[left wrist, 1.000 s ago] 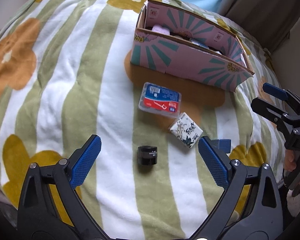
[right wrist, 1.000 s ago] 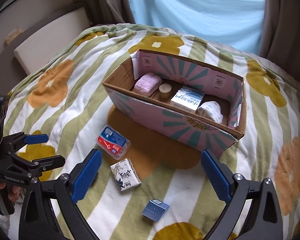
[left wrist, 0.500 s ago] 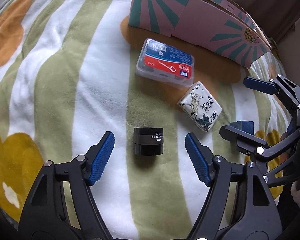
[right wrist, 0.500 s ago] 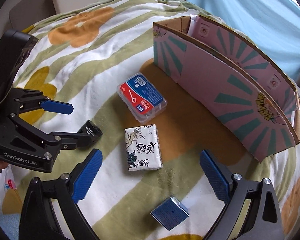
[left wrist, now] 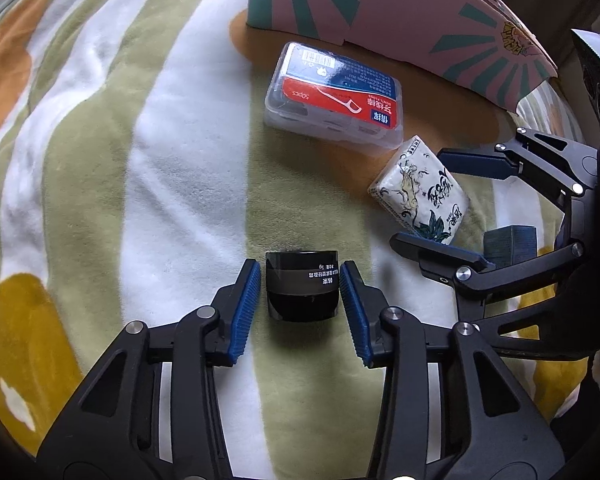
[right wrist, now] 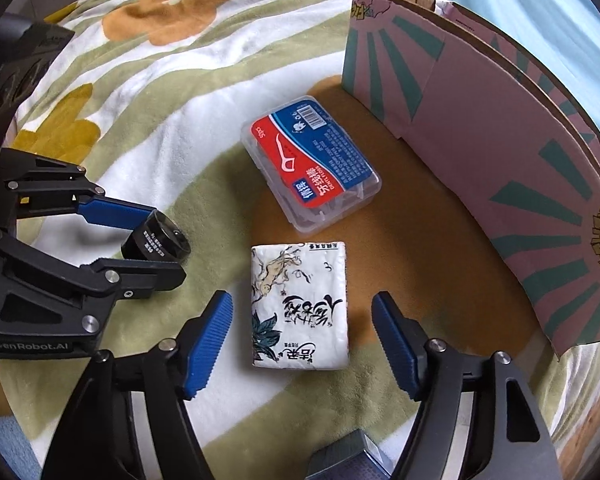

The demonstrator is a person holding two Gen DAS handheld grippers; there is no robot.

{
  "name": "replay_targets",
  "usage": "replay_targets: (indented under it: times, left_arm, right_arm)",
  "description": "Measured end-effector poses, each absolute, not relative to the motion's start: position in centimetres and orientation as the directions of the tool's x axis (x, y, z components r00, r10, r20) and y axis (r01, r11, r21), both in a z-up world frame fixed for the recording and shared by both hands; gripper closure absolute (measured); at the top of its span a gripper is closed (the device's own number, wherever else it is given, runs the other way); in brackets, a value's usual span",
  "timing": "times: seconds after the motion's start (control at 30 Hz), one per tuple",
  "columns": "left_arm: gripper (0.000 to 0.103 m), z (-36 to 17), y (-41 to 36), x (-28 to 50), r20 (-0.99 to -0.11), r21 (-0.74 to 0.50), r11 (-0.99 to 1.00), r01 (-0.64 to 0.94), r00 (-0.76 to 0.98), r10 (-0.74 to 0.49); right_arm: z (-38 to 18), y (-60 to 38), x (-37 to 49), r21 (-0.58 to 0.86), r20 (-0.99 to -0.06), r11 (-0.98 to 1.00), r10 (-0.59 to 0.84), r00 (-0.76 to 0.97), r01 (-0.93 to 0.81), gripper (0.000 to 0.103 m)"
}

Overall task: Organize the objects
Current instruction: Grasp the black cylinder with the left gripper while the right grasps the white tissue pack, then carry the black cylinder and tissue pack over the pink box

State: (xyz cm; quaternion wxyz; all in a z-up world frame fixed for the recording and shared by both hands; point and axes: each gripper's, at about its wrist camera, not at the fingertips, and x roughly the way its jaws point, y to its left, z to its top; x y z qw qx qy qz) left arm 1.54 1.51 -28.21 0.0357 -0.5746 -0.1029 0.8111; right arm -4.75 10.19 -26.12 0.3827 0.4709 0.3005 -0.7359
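Fingers of your left gripper (left wrist: 300, 308) sit narrowed around a small black jar (left wrist: 302, 290) lying on its side on the striped, flowered blanket (left wrist: 100, 160); in the left wrist view the blue pads flank the jar closely, and whether they press on it cannot be told. Beyond the jar lies a clear floss-pick case (left wrist: 336, 96) with a red and blue label, and to its right a printed tissue pack (left wrist: 420, 196). The pink cardboard box (left wrist: 380, 12) with teal rays stands at the far edge. Your right gripper (left wrist: 460, 208) enters from the right, one finger on either side of the tissue pack, with a small grey-blue carton (left wrist: 510, 246) behind its lower finger.

From the right wrist view, your right gripper (right wrist: 300, 344) is spread wide, the tissue pack (right wrist: 300, 306) lying flat between its blue pads with a gap on each side. The floss-pick case (right wrist: 310, 162) rests just beyond it, near the box (right wrist: 480, 140) wall. At left, the left gripper (right wrist: 148, 240) brackets the black jar (right wrist: 156, 242) on the blanket (right wrist: 180, 60). The grey-blue carton (right wrist: 348, 456) peeks in at the bottom edge.
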Motion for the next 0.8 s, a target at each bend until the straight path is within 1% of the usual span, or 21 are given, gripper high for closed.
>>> replay_targets:
  times: [0.03, 0.07, 0.2, 0.43, 0.8]
  left_arm:
    - [0.07, -28.2, 1.7, 1.5, -0.925, -0.206, -0.977, 0.054, -0.338, 0.176]
    - [0.07, -28.2, 1.8, 1.4, -0.924, -0.206, -0.977, 0.05, -0.338, 0.178]
    - [0.071, -28.1, 2.3, 1.3, -0.925, -0.191, -0.981, 0.039, -0.342, 0.166]
    - [0.071, -27.7, 2.5, 1.2, -0.92, -0.204, -0.978, 0.037, -0.347, 0.179]
    - [0.071, -24.9, 2.3, 1.2, -0.908, -0.216, -0.976, 0.035, -0.375, 0.188]
  right_arm:
    - [-26.3, 10.1, -4.7, -0.082, -0.925, -0.519, -0.278, -0.259, 0.851, 0.044]
    - [-26.5, 9.9, -4.6, -0.084, -0.927, -0.512, -0.273, -0.255, 0.855, 0.046]
    - [-26.7, 9.7, -4.5, -0.102, -0.931, -0.503, -0.257, -0.261, 0.858, 0.06]
    - [-26.4, 10.2, -4.5, -0.087, -0.931, -0.517, -0.263, -0.255, 0.852, 0.061]
    - [-24.2, 11.6, -3.4, -0.057, -0.924, -0.566, -0.281, -0.258, 0.822, 0.061]
